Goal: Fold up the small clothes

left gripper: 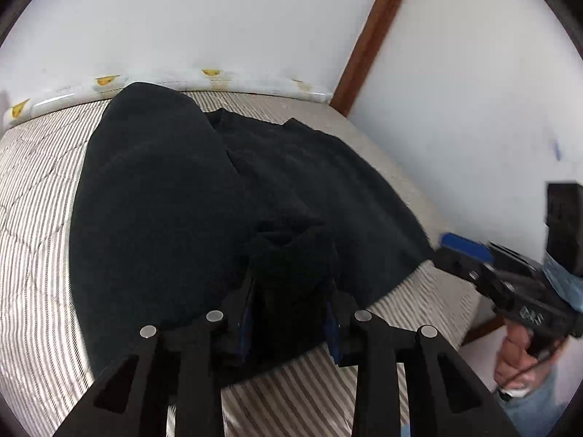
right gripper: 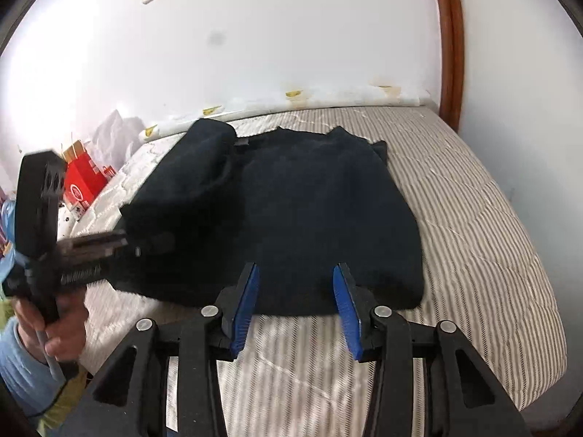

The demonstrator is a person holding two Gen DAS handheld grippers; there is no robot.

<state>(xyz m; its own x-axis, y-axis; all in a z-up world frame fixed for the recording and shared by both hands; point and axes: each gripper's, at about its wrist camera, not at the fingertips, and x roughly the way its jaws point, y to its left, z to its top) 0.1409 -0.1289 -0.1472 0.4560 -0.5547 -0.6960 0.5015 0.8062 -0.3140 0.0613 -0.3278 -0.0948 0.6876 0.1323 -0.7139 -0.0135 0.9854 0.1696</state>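
Black: one garment (right gripper: 309, 211), two hand-held grippers; left (left gripper: 291, 291) has cloth between its pads, right (right gripper: 296, 291) spread, empty.

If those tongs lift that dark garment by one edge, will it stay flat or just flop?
Probably flop: the dark garment already lies draped and folded over on itself on the striped mattress. It looks thick and fuzzy, so likely not slippery, and may feel somewhat heavy. A bunch of it stands between the left tongs.
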